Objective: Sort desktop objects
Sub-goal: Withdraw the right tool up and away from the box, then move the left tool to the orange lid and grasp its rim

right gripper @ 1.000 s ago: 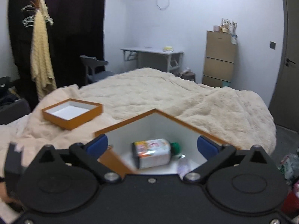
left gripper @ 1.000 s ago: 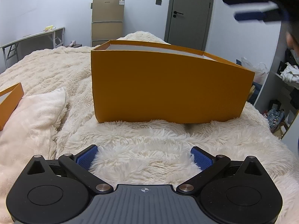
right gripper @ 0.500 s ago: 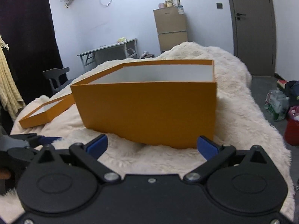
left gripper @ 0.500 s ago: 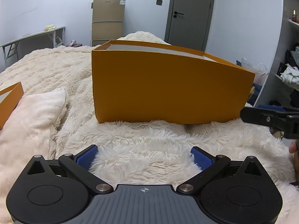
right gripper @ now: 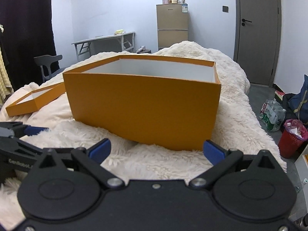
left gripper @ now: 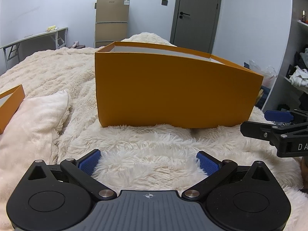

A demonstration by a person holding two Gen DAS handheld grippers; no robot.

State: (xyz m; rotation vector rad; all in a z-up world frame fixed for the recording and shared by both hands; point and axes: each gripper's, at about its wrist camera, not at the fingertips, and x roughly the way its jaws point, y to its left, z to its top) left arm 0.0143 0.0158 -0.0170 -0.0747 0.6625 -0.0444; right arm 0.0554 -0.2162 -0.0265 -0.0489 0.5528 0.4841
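Resting on the fluffy blanket (left gripper: 146, 146) just before the orange box (left gripper: 173, 92), left gripper (left gripper: 149, 160) and right gripper (right gripper: 156, 150) hold their jaws spread, empty.

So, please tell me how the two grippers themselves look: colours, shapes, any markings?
Both are matte black, with two round discs at the base, silver pivot screws and angled link arms that end in blue ribbed pads. The left gripper has a grey ribbed centre plate with a small crosshair mark. The right gripper has a plain black centre with a small screw.
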